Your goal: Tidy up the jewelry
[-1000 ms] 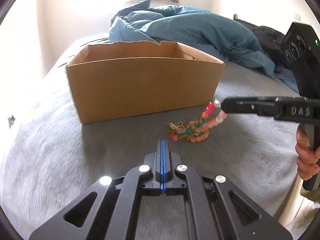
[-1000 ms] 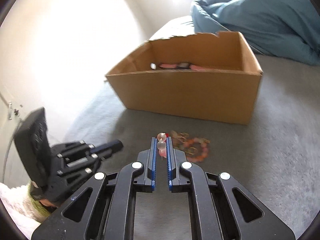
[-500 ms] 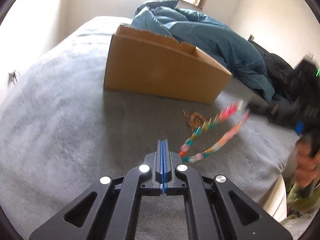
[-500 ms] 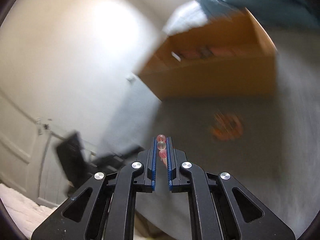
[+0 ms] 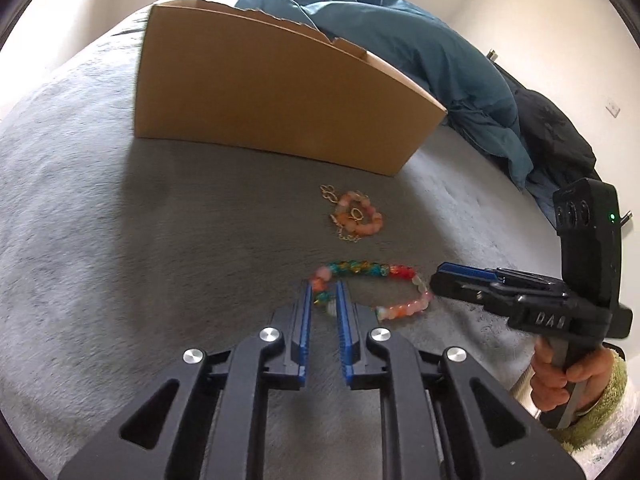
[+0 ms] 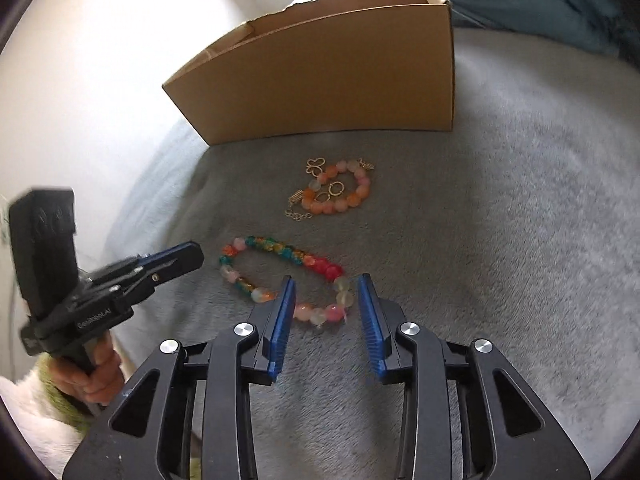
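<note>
The long string of colourful glass beads (image 6: 280,276) has dropped from the air onto the grey bed (image 6: 500,220). Both grippers' jaws, left (image 5: 322,300) and right (image 6: 326,300), are opening around it.

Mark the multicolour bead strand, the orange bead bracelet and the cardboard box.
multicolour bead strand (image 6: 294,255): right wrist view, on the teal and yellow beads of its far side.
orange bead bracelet (image 6: 347,201): right wrist view, on an orange bead at its near edge.
cardboard box (image 5: 260,92): left wrist view, on its near wall.
</note>
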The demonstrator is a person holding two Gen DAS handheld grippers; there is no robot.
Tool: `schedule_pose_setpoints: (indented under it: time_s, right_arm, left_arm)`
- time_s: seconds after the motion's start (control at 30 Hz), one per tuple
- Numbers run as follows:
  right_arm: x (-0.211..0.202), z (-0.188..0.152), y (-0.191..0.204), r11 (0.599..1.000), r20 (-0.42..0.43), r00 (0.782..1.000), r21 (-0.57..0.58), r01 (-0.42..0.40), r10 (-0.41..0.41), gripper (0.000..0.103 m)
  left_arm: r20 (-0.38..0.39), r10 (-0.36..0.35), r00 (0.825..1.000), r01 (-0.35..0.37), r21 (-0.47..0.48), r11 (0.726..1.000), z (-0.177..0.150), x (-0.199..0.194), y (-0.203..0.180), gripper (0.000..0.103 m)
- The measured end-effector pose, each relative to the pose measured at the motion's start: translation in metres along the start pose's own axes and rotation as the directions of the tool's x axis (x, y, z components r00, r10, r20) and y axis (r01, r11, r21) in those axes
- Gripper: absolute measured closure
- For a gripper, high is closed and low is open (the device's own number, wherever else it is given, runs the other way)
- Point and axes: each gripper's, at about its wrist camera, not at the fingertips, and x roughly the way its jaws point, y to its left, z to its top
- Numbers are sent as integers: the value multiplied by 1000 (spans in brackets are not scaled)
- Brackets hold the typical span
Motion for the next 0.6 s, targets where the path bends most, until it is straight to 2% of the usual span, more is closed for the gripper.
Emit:
schedule_pose_setpoints:
  time_s: [0.13, 0.47, 0.6]
  right_arm:
    - [9, -4, 3, 999, 1, 999, -31, 38, -38, 70]
    - [24, -8, 10, 991, 37, 994, -88, 101, -98, 80]
    - [27, -11, 12, 982, 67, 989, -124, 141, -134, 92]
  left_arm:
    - [-26, 8, 1000, -8, 19, 1000, 1, 14, -4, 91]
    - [-36, 119, 992, -115, 102, 988, -3, 36, -15, 91]
    - [-6, 174, 985, -171, 151, 974, -7, 43, -24, 90]
